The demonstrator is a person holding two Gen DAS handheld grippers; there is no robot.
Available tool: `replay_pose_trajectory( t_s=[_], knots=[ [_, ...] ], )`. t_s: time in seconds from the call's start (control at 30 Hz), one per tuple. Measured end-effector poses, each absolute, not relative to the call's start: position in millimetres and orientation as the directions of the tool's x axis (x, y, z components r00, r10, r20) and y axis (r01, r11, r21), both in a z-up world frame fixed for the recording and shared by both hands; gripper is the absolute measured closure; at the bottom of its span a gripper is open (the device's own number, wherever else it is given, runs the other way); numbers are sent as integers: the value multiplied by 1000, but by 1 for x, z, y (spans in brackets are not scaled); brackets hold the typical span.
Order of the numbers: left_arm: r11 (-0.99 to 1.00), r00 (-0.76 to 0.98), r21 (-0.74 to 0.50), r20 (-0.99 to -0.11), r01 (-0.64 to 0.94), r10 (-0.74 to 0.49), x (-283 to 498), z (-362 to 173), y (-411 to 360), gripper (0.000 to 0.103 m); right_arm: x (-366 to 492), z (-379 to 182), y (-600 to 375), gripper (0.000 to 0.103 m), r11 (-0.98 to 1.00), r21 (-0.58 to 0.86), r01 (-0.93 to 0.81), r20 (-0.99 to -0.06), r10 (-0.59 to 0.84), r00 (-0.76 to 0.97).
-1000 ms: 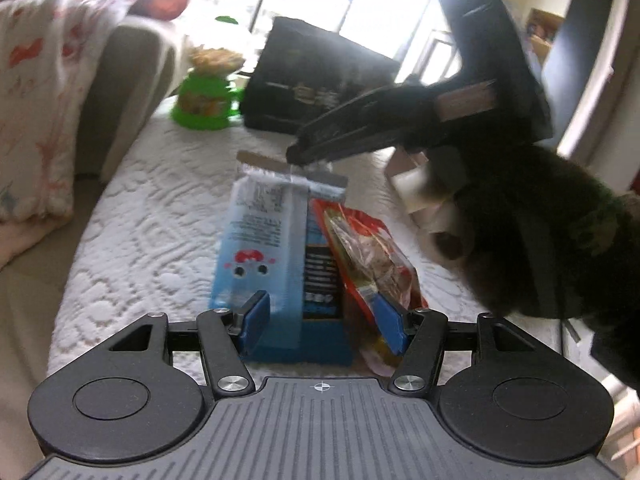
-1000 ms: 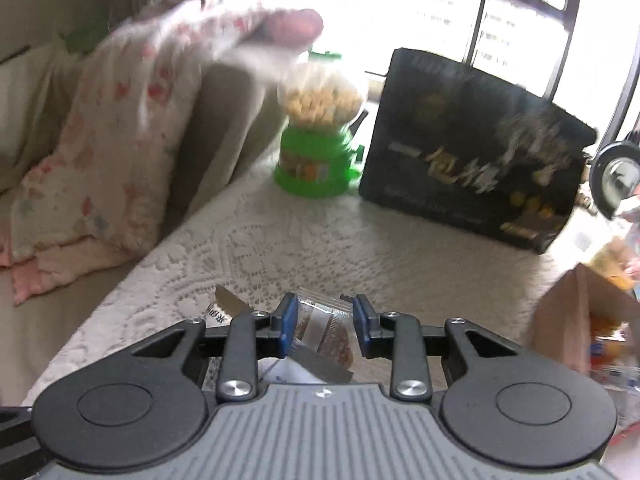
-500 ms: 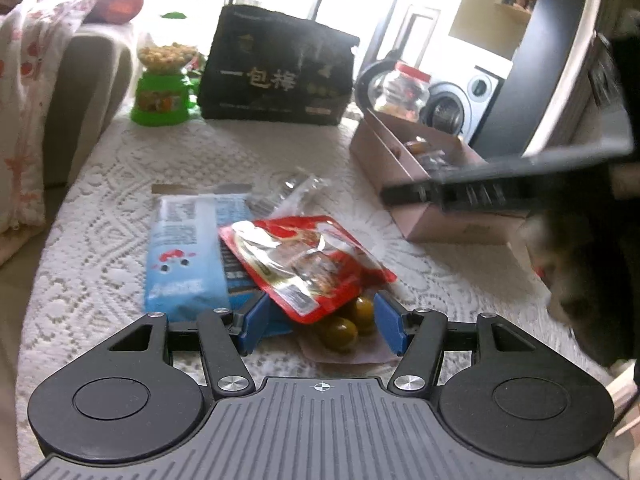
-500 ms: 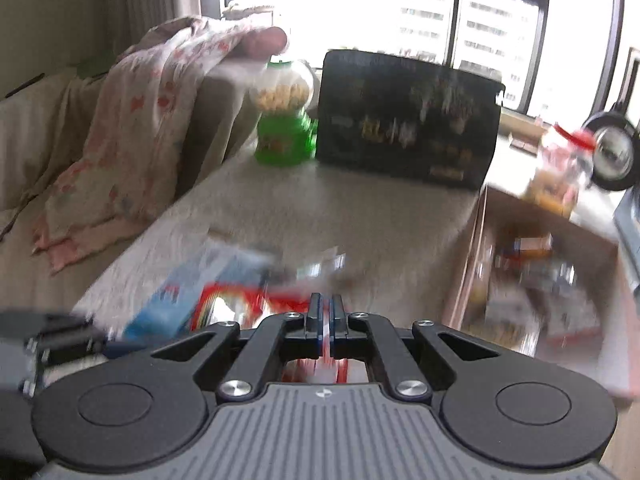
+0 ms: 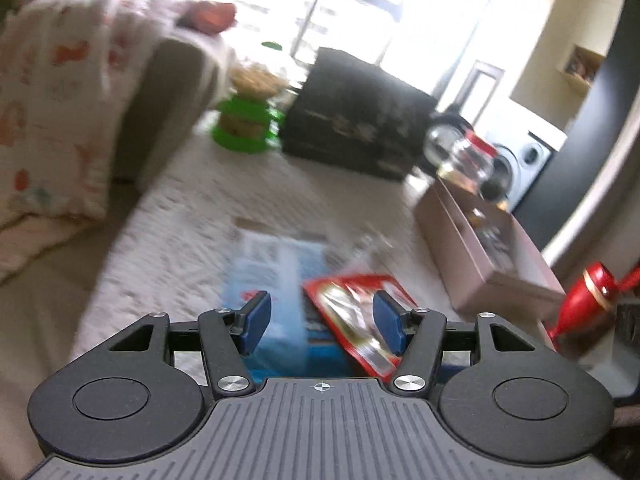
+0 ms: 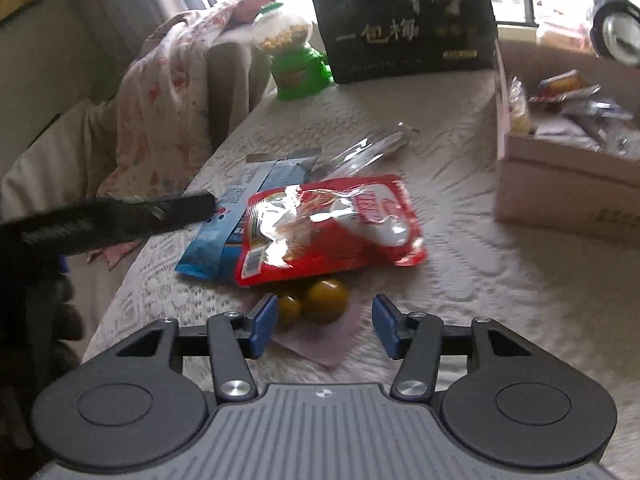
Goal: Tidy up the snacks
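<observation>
Two blue pads of my left gripper (image 5: pixel 320 326) stand wide apart and empty in the left wrist view, hovering over the red snack pouch (image 5: pixel 356 316), which lies partly on the blue packet (image 5: pixel 276 280). From the right wrist, my right gripper (image 6: pixel 324 326) is opening, nothing pinched; the olive pack (image 6: pixel 320 308) sits just nearer than the pouch, the pink box (image 6: pixel 560 184) well right. That pouch looks light, crinkly, slippery; I'd pinch its sealed edge.
</observation>
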State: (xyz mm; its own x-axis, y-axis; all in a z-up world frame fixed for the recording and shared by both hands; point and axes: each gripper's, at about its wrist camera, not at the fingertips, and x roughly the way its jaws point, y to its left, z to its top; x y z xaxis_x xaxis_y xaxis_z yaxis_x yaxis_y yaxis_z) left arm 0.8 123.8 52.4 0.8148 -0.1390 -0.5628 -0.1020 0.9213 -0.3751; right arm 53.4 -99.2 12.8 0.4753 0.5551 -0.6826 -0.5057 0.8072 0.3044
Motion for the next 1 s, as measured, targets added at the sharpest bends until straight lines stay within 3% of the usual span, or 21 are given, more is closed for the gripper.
replay_pose_trajectory(
  t_s=[0.03, 0.1, 0.23, 0.4, 0.6, 0.77, 0.9, 1.0],
  knots=[
    [920, 816, -376, -563, -112, -131, 0, 53, 128, 41, 52, 12, -91, 36, 816, 288, -501, -677, 543, 497],
    [917, 813, -379, -569, -125, -125, -2, 52, 133, 41, 49, 11, -71, 34, 836, 204, -510, -680, 495, 541],
    [918, 800, -378, -584, -120, -136, -7, 48, 136, 41, 35, 10, -50, 45, 821, -5, -571, -677, 418, 606],
    [918, 795, -383, -586, -100, -157, -3, 43, 131, 41, 24, 15, -86, 49, 817, 0, -577, -682, 422, 597],
    [932, 789, -361, -579, -21, -206, 9, 43, 111, 41, 13, 17, -154, 49, 886, -57, -460, -664, 311, 680],
    [938, 791, -341, -558, 56, -251, 38, 47, 94, 41, 16, 12, -203, 46, 934, 11, -357, -643, 280, 713],
    [961, 782, -229, -566, 154, -261, 78, 49, 73, 41, 19, -1, -217, 43, 935, 96, -342, -633, 323, 704],
    [973, 756, -120, -614, 196, -227, 110, 45, 59, 43, 12, -8, -213, 40, 938, 56, -343, -598, 307, 741]
  ],
)
